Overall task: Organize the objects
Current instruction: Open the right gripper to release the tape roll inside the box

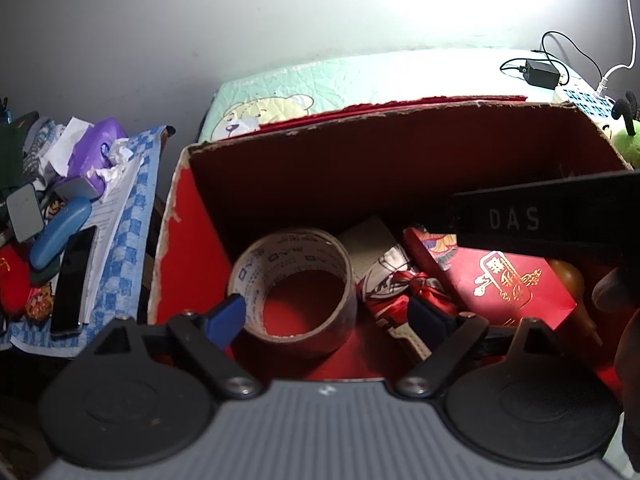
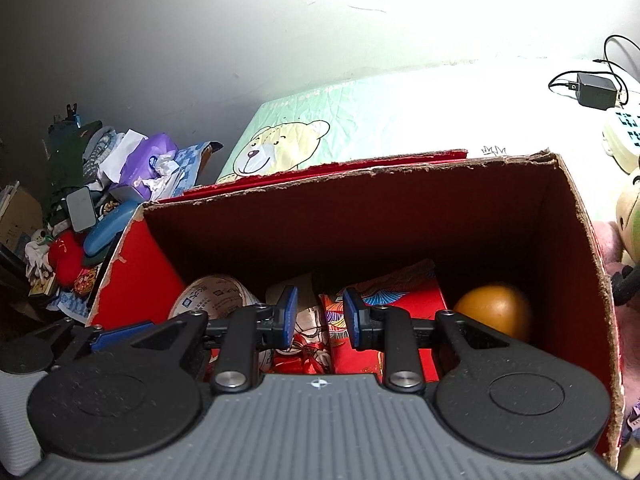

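Red box (image 1: 188, 216): brown printed tape roll (image 1: 294, 284).

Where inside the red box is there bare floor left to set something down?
In the red cardboard box, bare floor shows only inside and in front of the clear tape roll. Rightward it is crowded: patterned cloth, red envelope, orange ball.

I counted one red box (image 2: 592, 264), and in it one tape roll (image 1: 296, 284), one red envelope (image 1: 504, 280) and one orange ball (image 2: 496, 312). Beside it lay one blue case (image 1: 60, 232), one black phone (image 1: 72, 280) and one purple tissue pack (image 1: 96, 144).
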The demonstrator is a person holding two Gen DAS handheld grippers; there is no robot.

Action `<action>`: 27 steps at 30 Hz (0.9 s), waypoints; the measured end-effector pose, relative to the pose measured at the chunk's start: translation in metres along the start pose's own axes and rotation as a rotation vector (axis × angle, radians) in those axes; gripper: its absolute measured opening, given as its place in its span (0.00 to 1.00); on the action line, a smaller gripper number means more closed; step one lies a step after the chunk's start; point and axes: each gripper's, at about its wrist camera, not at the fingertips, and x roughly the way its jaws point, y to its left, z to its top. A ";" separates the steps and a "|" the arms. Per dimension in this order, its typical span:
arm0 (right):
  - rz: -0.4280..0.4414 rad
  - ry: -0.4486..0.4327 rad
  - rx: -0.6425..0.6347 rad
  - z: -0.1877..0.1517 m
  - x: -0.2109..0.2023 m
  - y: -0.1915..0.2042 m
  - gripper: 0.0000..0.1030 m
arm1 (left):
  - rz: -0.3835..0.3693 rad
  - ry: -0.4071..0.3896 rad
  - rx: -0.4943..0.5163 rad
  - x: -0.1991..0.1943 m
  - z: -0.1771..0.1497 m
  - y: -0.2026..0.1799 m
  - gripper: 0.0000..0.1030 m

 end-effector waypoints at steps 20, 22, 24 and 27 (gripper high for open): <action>-0.002 -0.048 -0.023 -0.003 -0.010 0.003 0.27 | 0.097 -0.003 -0.006 0.001 0.003 -0.007 0.88; -0.013 -0.051 -0.040 -0.004 -0.014 0.004 0.27 | 0.106 -0.002 -0.008 -0.002 0.003 -0.008 0.88; -0.026 -0.054 -0.044 -0.008 -0.018 0.003 0.27 | 0.121 -0.009 -0.008 -0.009 0.003 -0.009 0.88; -0.013 -0.061 -0.026 -0.014 -0.026 -0.002 0.27 | 0.144 -0.046 -0.007 -0.023 0.003 -0.011 0.90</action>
